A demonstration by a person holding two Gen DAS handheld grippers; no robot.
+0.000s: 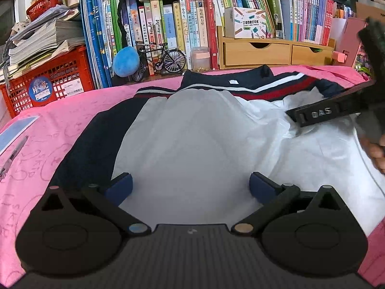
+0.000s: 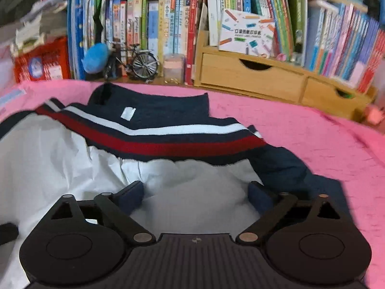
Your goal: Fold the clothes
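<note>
A white jacket (image 1: pixel 192 139) with navy sleeves and a navy, white and red striped collar lies spread on the pink cloth (image 1: pixel 60 120). My left gripper (image 1: pixel 191 187) is open just above its white body, nothing between the blue pads. The jacket also shows in the right wrist view (image 2: pixel 192 187), rumpled, with the striped band (image 2: pixel 156 139) across it. My right gripper (image 2: pixel 195 195) is open over the white fabric near the navy right sleeve (image 2: pixel 284 166). The right gripper's body (image 1: pixel 336 108) shows at the right of the left wrist view.
Behind the pink cloth stand rows of books (image 1: pixel 168 24), a red crate (image 1: pixel 48 84), a toy bicycle (image 1: pixel 163 60), a blue plush ball (image 1: pixel 126 61), a jar (image 1: pixel 199 59) and wooden drawers (image 1: pixel 276 53). A pen (image 1: pixel 14 154) lies at the left.
</note>
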